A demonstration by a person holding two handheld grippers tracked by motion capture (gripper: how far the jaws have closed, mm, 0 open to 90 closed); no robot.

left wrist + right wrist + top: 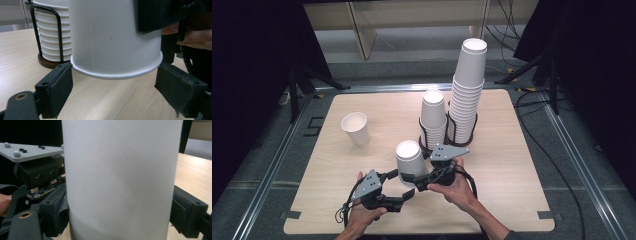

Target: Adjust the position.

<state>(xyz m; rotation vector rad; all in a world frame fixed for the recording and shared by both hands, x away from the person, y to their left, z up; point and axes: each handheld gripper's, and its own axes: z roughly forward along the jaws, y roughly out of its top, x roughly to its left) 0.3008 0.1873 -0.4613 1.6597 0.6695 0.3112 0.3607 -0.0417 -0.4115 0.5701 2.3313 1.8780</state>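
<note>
Left gripper (398,186) jaws wide under the inverted cup (410,161), right gripper (416,181) clamping it, cup rack (451,131) at one o'clock.

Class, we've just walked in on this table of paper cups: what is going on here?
A person holds a two-jaw gripper in each hand. The right gripper clamps an upside-down white paper cup, lifted just off the light wooden table. The left gripper sits open below, its jaws either side of the cup's rolled rim without closing on it. Behind, two stacks of inverted white cups stand in a black wire holder, and one upright white cup stands alone at the left.
</note>
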